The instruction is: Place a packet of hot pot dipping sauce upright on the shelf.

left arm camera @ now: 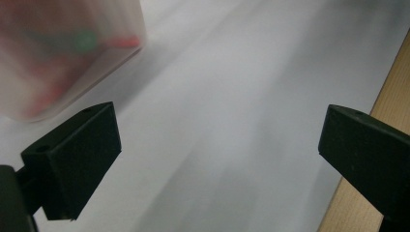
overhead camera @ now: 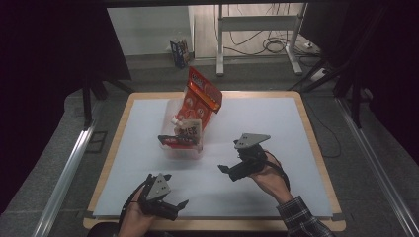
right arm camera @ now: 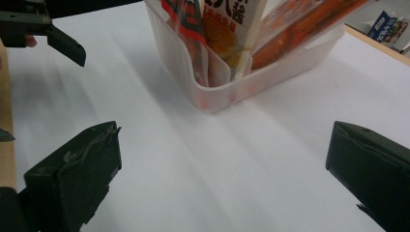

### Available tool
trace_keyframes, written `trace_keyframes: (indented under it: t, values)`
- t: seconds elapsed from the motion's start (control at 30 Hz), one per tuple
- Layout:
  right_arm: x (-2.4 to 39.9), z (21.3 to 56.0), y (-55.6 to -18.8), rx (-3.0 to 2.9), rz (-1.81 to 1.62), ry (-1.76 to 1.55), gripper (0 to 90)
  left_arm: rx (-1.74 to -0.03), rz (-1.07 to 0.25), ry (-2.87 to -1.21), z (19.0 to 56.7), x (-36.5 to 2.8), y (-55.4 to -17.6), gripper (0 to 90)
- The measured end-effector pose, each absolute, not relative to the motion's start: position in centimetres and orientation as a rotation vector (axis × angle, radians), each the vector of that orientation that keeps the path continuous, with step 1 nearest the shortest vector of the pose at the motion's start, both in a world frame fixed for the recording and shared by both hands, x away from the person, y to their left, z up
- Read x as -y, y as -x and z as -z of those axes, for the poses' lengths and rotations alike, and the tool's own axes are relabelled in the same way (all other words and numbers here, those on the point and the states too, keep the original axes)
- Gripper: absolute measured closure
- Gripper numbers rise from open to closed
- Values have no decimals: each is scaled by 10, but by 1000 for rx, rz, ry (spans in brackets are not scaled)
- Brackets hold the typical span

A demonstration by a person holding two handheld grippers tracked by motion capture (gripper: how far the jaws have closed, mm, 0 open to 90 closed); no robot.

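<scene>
A clear plastic bin (overhead camera: 184,147) stands mid-table holding several snack packets. A tall orange-red packet (overhead camera: 202,95) leans out of its back, with a beige pouch (overhead camera: 190,129) and a dark packet (overhead camera: 175,140) in front. My left gripper (overhead camera: 176,190) is open near the table's front edge, left of centre, with nothing between its jaws. My right gripper (overhead camera: 230,157) is open to the right of the bin, also with nothing in it. In the right gripper view the bin (right arm camera: 227,89) lies just ahead of the open gripper (right arm camera: 222,159). The left gripper view shows the bin (left arm camera: 63,53) blurred at upper left.
A white sheet (overhead camera: 276,123) covers the wooden table (overhead camera: 316,148); its wooden edge (left arm camera: 391,92) runs beside my left gripper's jaw. The left gripper (right arm camera: 48,31) appears far off in the right gripper view. Desk legs, cables and a small box (overhead camera: 180,52) are on the floor beyond.
</scene>
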State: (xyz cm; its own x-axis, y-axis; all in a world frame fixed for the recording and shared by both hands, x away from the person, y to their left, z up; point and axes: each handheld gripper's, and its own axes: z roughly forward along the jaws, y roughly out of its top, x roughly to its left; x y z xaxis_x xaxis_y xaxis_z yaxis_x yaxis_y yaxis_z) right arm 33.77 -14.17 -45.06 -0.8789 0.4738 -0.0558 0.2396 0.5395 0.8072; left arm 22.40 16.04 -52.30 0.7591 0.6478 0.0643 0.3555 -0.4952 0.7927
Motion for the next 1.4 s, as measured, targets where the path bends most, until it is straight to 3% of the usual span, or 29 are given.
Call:
trace_keyframes:
  t: [1.4]
  values:
    - [184,469,-308,-2449,-1276,-735,0,-752,-472,-2133,524,-161,-225,7]
